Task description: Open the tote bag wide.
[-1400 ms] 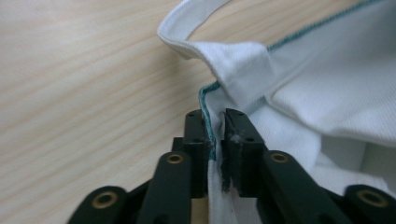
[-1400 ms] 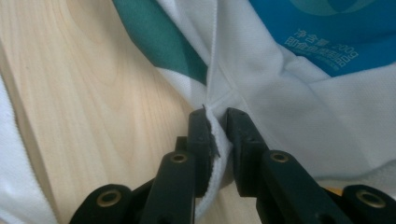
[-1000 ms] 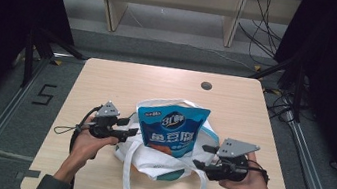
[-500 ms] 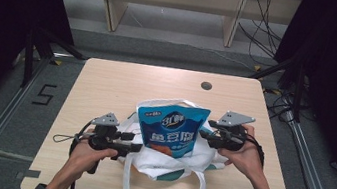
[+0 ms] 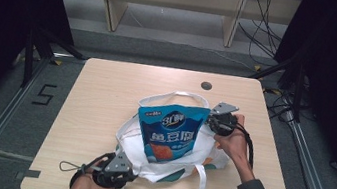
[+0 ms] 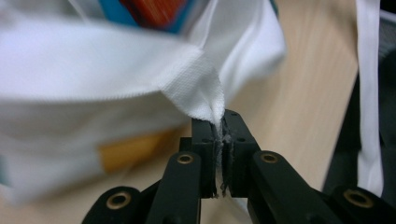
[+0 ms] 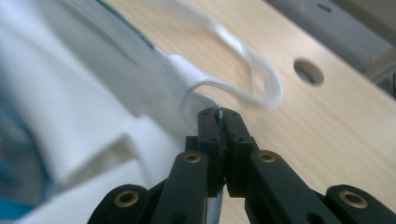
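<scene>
At bag (image 5: 165, 167) rim, both tools pinching

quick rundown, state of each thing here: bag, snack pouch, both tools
tote bag: white, lying on the table, mouth pulled open, rim pinched at two opposite sides
pouch: blue, sealed, sticking partway out of the bag's mouth
left tool: just closed, shut on the bag's rim
right tool: just closed, shut on the bag's rim near a handle
</scene>
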